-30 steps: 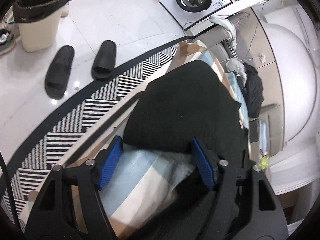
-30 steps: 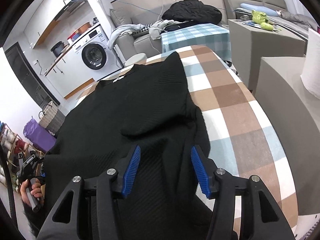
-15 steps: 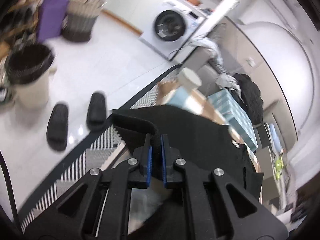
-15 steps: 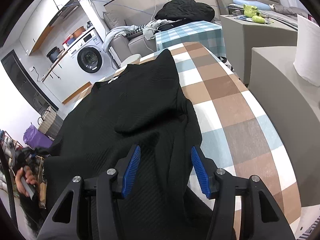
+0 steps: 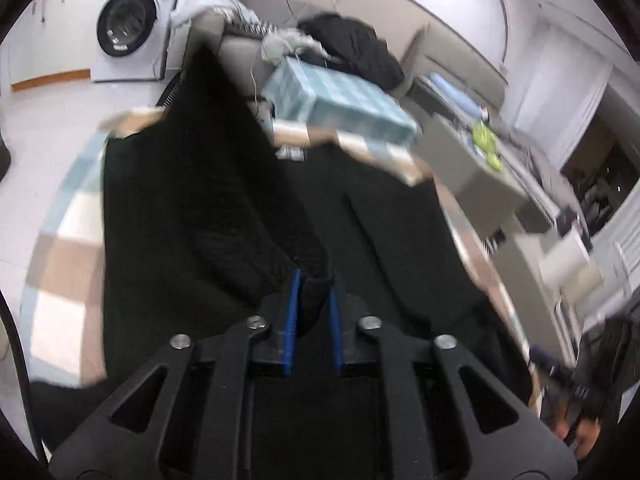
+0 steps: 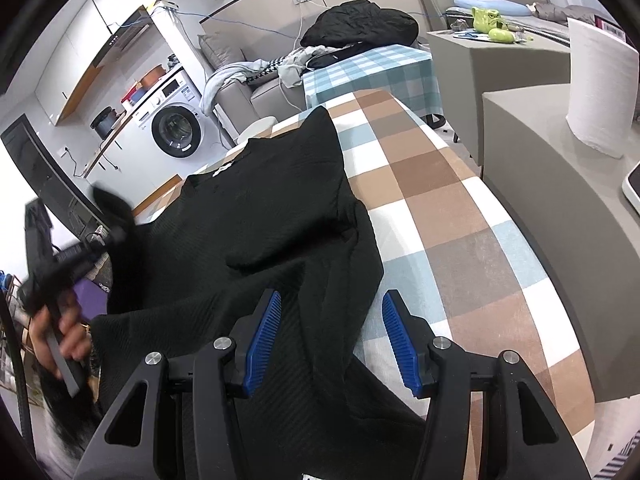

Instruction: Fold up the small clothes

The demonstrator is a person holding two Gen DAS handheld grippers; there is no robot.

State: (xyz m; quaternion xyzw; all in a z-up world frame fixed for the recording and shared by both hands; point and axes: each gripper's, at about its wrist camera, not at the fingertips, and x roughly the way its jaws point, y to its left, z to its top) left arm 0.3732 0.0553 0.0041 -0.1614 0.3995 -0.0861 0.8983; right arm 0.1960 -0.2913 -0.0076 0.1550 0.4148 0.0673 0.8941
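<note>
A black knit garment (image 6: 260, 200) lies spread on a table with a brown, white and blue checked cloth (image 6: 440, 200). In the left wrist view my left gripper (image 5: 314, 280) pinches a raised fold of the garment (image 5: 400, 240) between its blue pads, and its jaws are opening slightly. The right wrist view shows that gripper (image 6: 80, 256) blurred at the left edge, in a hand (image 6: 68, 332), with black cloth lifted off the table. My right gripper (image 6: 332, 332) hovers open over the garment's near edge, with cloth below its pads (image 6: 264, 320).
A washing machine (image 6: 174, 132) stands at the back left. Behind the table a sofa holds a pile of clothes (image 6: 360, 24), with a teal checked stand (image 6: 372, 68) in front. Grey cabinets (image 6: 540, 128) carrying a paper roll (image 6: 600, 80) flank the table's right side.
The left gripper shut on the garment's edge at the left side of the table, then rose and swung over the garment, rolling as it went. The right gripper stayed nearly still.
</note>
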